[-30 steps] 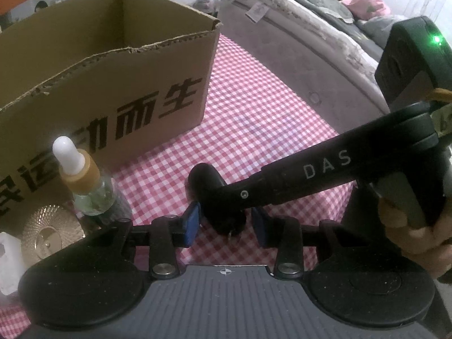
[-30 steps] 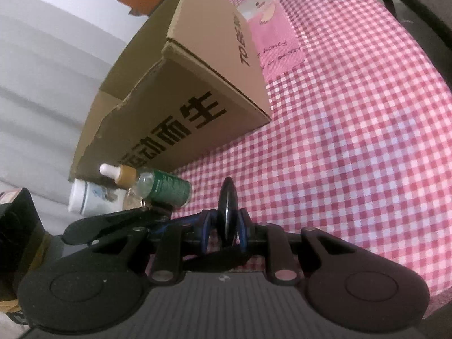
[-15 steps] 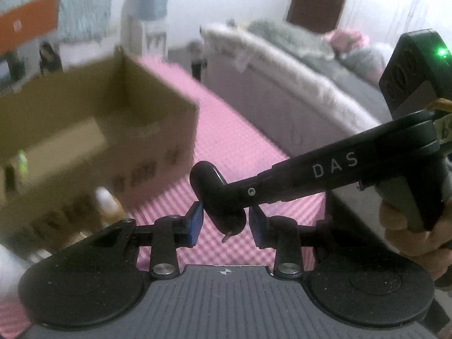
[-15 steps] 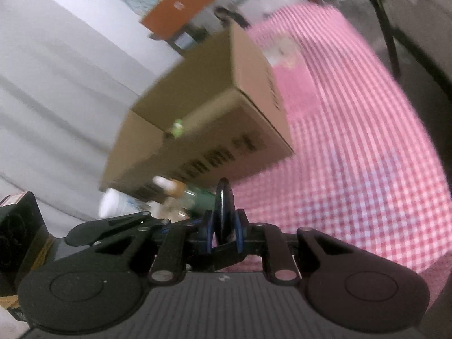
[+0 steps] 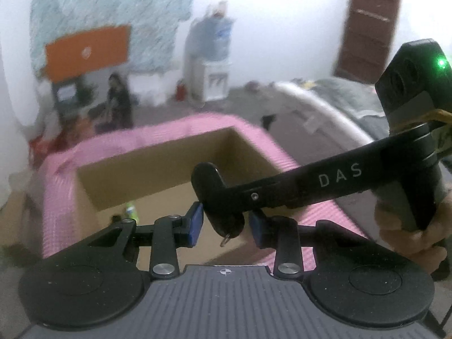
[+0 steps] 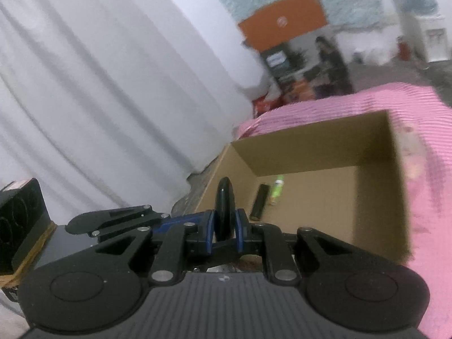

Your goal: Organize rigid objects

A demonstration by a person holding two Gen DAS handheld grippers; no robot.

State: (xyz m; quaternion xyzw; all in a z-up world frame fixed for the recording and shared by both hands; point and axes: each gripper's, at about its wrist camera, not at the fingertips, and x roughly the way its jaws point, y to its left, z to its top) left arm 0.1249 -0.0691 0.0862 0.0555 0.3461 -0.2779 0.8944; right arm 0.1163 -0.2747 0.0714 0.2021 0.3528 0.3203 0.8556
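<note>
Right wrist view: my right gripper (image 6: 224, 233) clamps its jaws on a black disc-shaped object (image 6: 225, 209), edge up, above the open cardboard box (image 6: 319, 141). My left gripper (image 5: 224, 223) has jaws parted either side of that object (image 5: 223, 197), not clearly touching it.

Left gripper (image 5: 223, 223) jaws apart, blue pads (image 5: 195, 221) each side of black object (image 5: 223, 214), gap on both sides. Right gripper (image 5: 282, 189) crosses from right. Below, open cardboard box (image 5: 169, 166) on pink checked cloth (image 5: 56, 192); small green bottle (image 5: 130, 210) inside. Background blurred.
</note>
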